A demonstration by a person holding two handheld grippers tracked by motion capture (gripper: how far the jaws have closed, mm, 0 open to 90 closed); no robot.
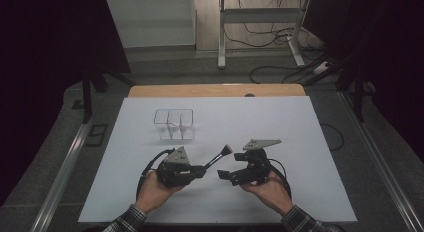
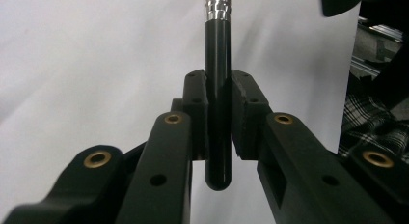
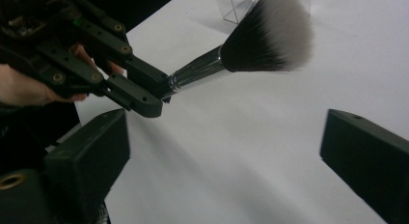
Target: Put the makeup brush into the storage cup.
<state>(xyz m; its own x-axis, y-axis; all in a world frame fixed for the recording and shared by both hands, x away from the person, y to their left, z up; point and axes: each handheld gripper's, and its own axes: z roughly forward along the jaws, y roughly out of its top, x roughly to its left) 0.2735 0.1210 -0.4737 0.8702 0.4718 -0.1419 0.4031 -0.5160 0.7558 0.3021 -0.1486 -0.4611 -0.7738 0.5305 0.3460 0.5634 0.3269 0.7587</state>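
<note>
The left gripper (image 1: 202, 169) clamps a brush (image 2: 218, 89) by its black handle, bristles (image 3: 270, 33) raised over the white sheet (image 1: 300, 127) and pointing toward the right gripper (image 1: 226, 175). That one is spread wide and holds nothing, its jaws just below the bristles. Ahead of both, well apart, stands a clear holder (image 1: 174, 124). Bare sheet lies all around, its near edge close behind the hands.

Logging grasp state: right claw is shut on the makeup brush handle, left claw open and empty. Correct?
Sides swapped. The left claw is shut on the makeup brush handle, as the left gripper view shows; the right claw is open and empty.
</note>
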